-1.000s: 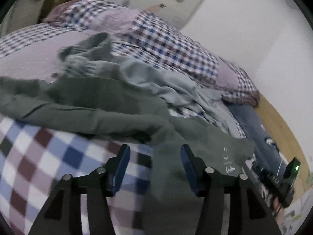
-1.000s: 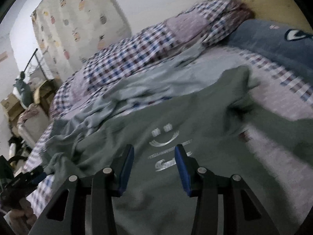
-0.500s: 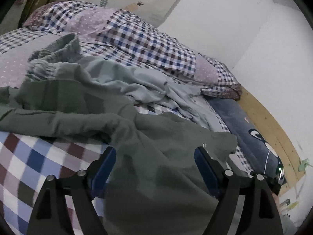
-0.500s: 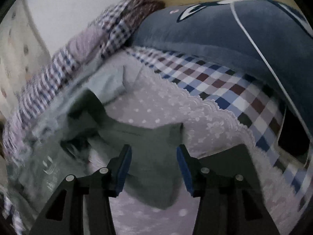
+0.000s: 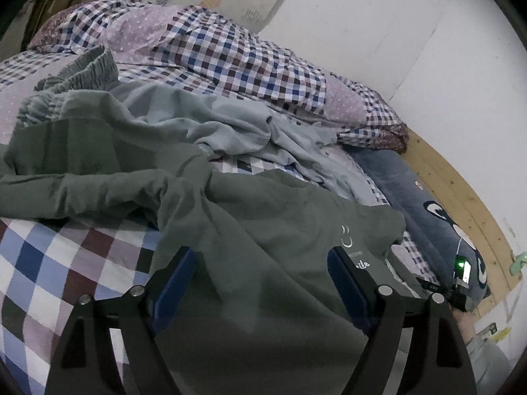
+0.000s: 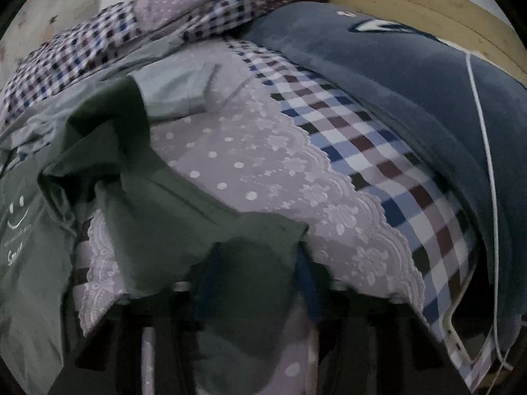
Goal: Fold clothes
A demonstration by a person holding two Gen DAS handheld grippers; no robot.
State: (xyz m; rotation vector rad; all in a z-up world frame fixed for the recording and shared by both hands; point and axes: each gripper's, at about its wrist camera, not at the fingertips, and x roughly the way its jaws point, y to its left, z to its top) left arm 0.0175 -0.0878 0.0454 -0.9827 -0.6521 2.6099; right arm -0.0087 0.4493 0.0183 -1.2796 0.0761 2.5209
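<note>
Green shirt sprawls across the checked bed. Left hand-held gripper gapes wide over its cloth. Right hand-held gripper sits blurred, its blue pads apparently apart around a sleeve edge; grip unclear.

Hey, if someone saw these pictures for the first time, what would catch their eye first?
Probably the dark green T-shirt with its white smiley print, spread rumpled over the checked bedsheet in front of the open left gripper. Behind it lies a crumpled pale grey garment. In the right wrist view, a green sleeve drapes over the right gripper, beside a big navy cushion.
</note>
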